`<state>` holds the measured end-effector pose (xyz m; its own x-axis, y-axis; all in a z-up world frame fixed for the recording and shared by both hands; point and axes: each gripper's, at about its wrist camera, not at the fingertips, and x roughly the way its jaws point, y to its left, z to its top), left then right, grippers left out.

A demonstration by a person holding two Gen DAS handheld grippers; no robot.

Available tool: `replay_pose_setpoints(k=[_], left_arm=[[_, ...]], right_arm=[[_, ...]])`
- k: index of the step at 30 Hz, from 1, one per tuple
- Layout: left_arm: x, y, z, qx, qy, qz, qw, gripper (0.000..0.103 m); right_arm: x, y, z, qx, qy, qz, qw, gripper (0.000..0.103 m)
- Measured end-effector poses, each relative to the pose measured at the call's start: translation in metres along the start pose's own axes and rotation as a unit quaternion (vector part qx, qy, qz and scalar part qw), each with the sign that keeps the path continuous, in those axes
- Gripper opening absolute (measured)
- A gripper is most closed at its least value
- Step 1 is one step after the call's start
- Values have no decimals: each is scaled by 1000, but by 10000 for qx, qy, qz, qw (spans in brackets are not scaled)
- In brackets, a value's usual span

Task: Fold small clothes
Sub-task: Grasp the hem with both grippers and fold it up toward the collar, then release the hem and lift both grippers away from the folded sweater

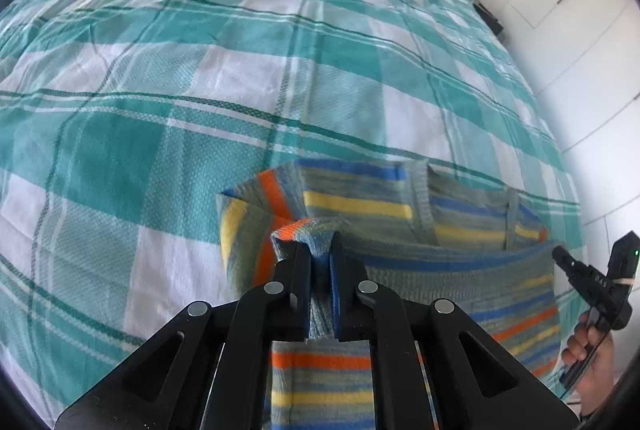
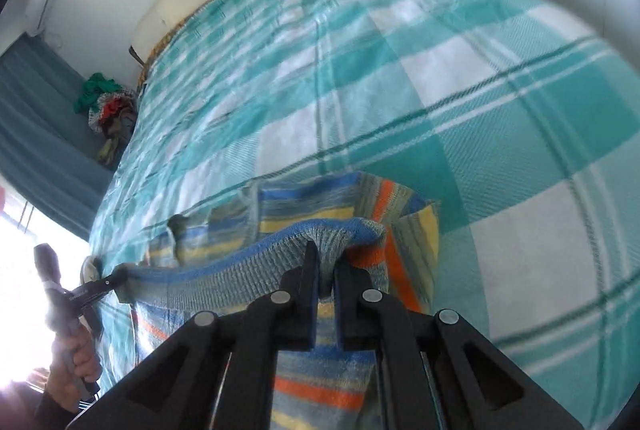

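Left gripper [image 1: 320, 258]: fingers [image 1: 298, 270] nearly closed, pinching a bunched corner of the striped garment [image 1: 356, 206] at its blue-edged hem; cloth fills the narrow gap between them. In the right wrist view this same gripper appears at the left edge, clamped on the far end of that hem.

Striped garment: a small knit piece in blue, yellow, orange and grey bands. Its lower part is lifted and stretched taut between the two grippers, while its upper part lies flat on the bed [image 1: 160, 110], which is covered by a teal-and-white checked bedspread. The lifted hem hangs over the resting part, consistent with a fold being carried across. Holding both corners keeps the edge straight so the layers should meet squarely.

Right gripper [image 2: 327, 266]: fingers [image 2: 310, 270] likewise almost shut, gripping the opposite hem corner, with fabric gathered between the pads.

Assessment: the fold is in progress and not yet laid down. A heap of clothes [image 2: 108, 110] sits beside the bed, well apart.
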<state>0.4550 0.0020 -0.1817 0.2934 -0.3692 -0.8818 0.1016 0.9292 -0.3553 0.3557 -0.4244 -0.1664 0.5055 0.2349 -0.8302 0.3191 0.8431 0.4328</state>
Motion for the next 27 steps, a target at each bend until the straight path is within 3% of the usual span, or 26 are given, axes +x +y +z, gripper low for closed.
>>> replay_pose_setpoints(k=[4, 6, 7, 9, 12, 15, 17, 18, 19, 21, 22, 23, 25, 26, 27], left_arm=[[1, 27, 24, -786, -286, -165, 9964, 17], [-15, 37, 29, -958, -628, -5, 9934, 52], [-21, 40, 30, -974, -768, 20, 9923, 62], [-38, 45, 24, -950, -998, 82, 9904, 62], [-57, 31, -3, -465, -947, -262, 9941, 62], [-67, -12, -53, 797, -769, -610, 9920, 62], [-62, -31, -91, 1517, -548, -490, 9857, 61], [-55, -36, -112, 1818, -349, -366, 9820, 55], [-46, -35, -129, 2002, -115, -218, 9795, 42], [-26, -18, -153, 2104, 340, 205, 9768, 20], [-30, -9, -158, 2041, 254, 191, 9784, 19], [-36, -4, -158, 1928, 213, 194, 9808, 19], [-55, -1, -154, 1638, 132, 196, 9862, 21], [-67, -3, -154, 1575, -45, 145, 9874, 28], [-77, -6, -154, 1563, -233, 91, 9874, 50]], right_arm=[[9, -21, 16, 414, -283, 275, 9984, 14], [-3, -22, 24, 429, -515, 355, 9971, 16], [-8, -21, 27, 370, -582, 364, 9970, 17], [-20, -15, 26, 168, -605, 265, 9977, 33], [-32, 5, 12, -401, -239, 184, 9987, 35], [-40, 38, -29, -1406, 207, 294, 9894, 35], [-45, 56, -68, -2147, 504, 392, 9746, 37], [-46, 58, -85, -2361, 574, 353, 9694, 37], [-46, 54, -99, -2523, 648, 273, 9651, 37], [-35, 28, -124, -2672, 984, -288, 9582, 31], [-31, 10, -130, -2628, 1107, -600, 9566, 27], [-37, 2, -131, -2549, 994, -534, 9604, 22], [-59, 2, -128, -2239, 782, -756, 9685, 28], [-70, 9, -128, -2220, 611, -684, 9707, 28], [-79, 17, -130, -2292, 474, -512, 9709, 28]])
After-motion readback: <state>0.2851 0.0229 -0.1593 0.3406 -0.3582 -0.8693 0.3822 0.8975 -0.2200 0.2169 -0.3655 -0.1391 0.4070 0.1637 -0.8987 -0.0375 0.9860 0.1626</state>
